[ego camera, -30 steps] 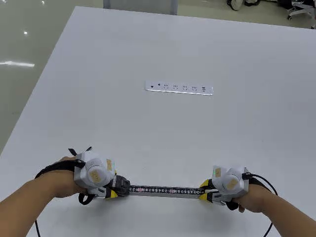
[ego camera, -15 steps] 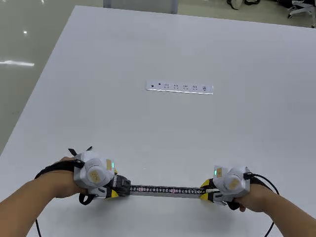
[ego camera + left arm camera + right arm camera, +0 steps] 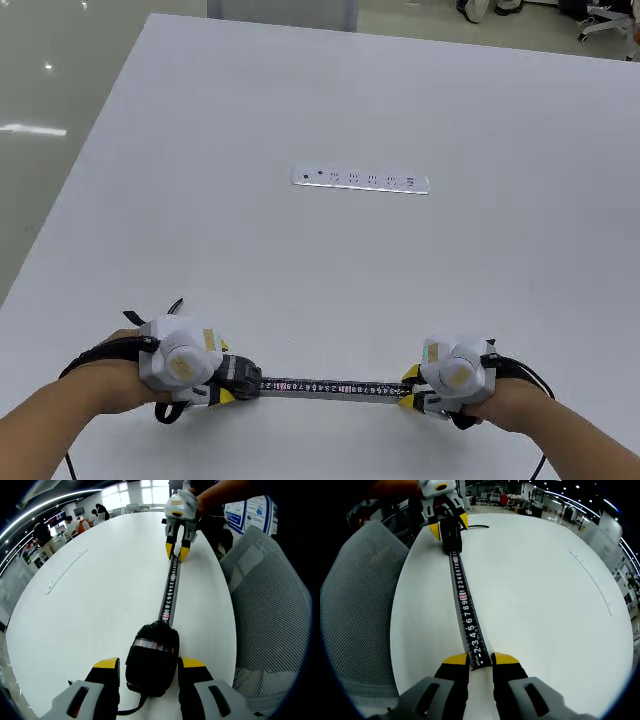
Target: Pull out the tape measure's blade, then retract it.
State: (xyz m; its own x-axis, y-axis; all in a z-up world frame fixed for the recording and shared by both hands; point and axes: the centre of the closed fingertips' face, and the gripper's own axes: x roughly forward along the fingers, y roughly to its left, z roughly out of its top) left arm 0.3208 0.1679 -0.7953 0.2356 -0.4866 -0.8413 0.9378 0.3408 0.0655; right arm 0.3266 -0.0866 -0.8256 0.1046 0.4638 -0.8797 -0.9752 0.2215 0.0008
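Head view: the left claw (image 3: 222,385) is seen near the front edge of the white bench (image 3: 350,270), clamped on the black tape measure case (image 3: 243,380), which is gripped by its two sides between the yellow tips. The blade (image 3: 330,388) is drawn out of the case and runs straight to the right claw (image 3: 408,390), so the two claws are joined by it along the front of the bench. Each claw is held in a hand, with a dark strap across the wrist.

In the right gripper view, the jaws are brought close together and the free end of the blade is pinched between them, the lowest printed numbers lying just ahead of the yellow tips. The printed face of the blade is turned upward and it is stretched low along the bench surface.

A white power strip (image 3: 360,181) is set into the middle of the bench, well apart from the tape measure and roughly parallel to the blade. A grey mesh chair (image 3: 265,605) is visible just beside the bench edge
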